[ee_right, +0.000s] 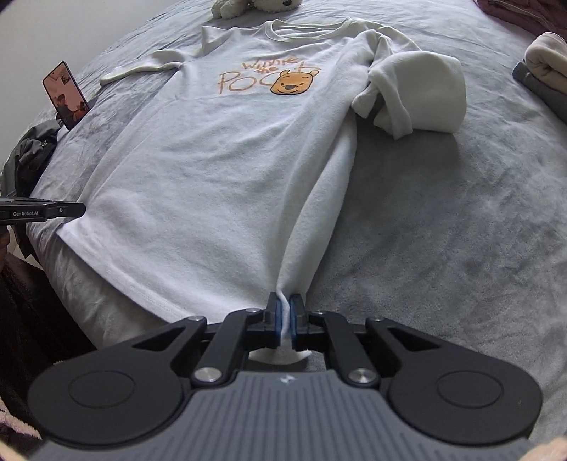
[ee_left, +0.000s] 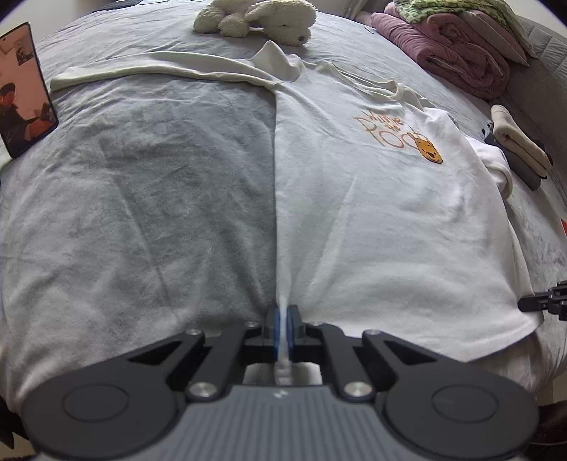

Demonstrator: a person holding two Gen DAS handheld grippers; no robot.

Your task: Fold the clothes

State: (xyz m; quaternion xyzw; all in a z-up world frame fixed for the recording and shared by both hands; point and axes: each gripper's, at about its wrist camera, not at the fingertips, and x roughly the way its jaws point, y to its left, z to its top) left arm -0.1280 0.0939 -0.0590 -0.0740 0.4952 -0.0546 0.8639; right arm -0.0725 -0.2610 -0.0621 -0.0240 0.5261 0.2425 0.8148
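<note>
T-shirt: a white Winnie the Pooh T-shirt (ee_right: 226, 159) lies face up and spread out ahead of both grippers, its collar at the far end and its hem at the near edge of the bed.
Left gripper: the left gripper (ee_left: 282, 328) is clenched on the hem corner at the shirt's left side; a thin ridge of cloth runs straight ahead from between its blue pads.
Right gripper: the right gripper (ee_right: 283, 317) is clenched on the opposite hem corner, with a tuft of white cloth poking out behind the pads.
Handling: the shirt looks light, soft and limp, so it will likely sag and crease wherever it is not held; it is not fragile and not notably slippery on the fuzzy cover.
Where to hold: the hem corners, as now, look right for carrying the bottom edge up toward the collar; a shallow pinch could slip free.
Sleeves: the sleeve (ee_right: 418, 95) ahead and right of the right gripper is bunched and curled over; the other sleeve (ee_left: 141, 72) lies stretched out far ahead and left of the left gripper.
Surface: a grey plush bedspread (ee_right: 443, 212), soft and yielding, gives little firm backing for pressing creases.
Room: a plush toy dog (ee_left: 262, 17) lies beyond the collar, a phone (ee_left: 21, 88) stands propped far left, and folded blankets (ee_left: 460, 46) and folded clothes (ee_left: 521, 142) sit far right.
</note>
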